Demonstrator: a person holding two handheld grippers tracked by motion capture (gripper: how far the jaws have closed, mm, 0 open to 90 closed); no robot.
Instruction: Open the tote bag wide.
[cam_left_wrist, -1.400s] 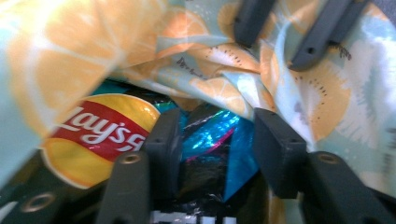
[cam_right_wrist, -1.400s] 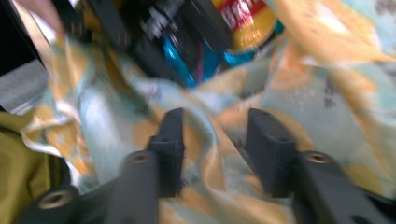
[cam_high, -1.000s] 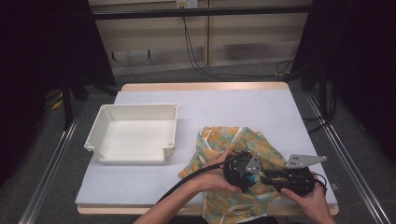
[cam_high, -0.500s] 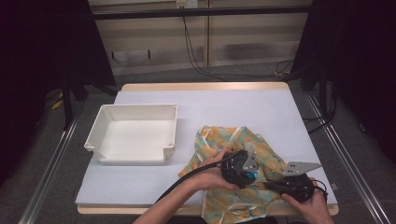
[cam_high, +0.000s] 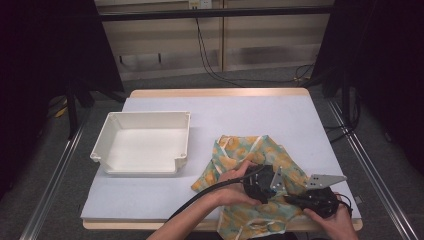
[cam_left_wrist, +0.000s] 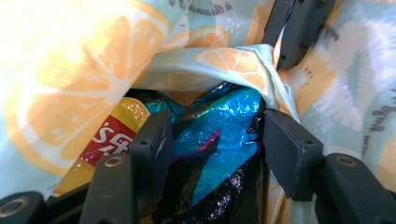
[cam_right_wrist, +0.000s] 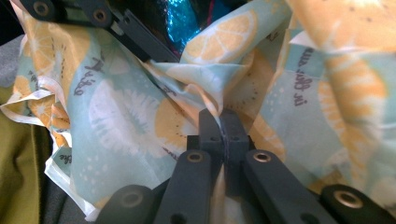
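Lemon-print cloth bag (cam_high: 260, 165), crumpled, open-mouthed

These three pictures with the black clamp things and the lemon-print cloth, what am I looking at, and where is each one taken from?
A person sits at a table holding a hand-held clamp tool in each hand; no robot arm is involved. The wide picture comes from a camera overhead. The two close-ups come from cameras riding on each tool, looking along its black fingers. On the table are an empty white tray and a lemon-print cloth bag. The left gripper reaches into the bag's mouth, its fingers on either side of a shiny blue snack packet, beside a yellow packet. The right gripper has just closed and pinches the bag's edge, holding it open.
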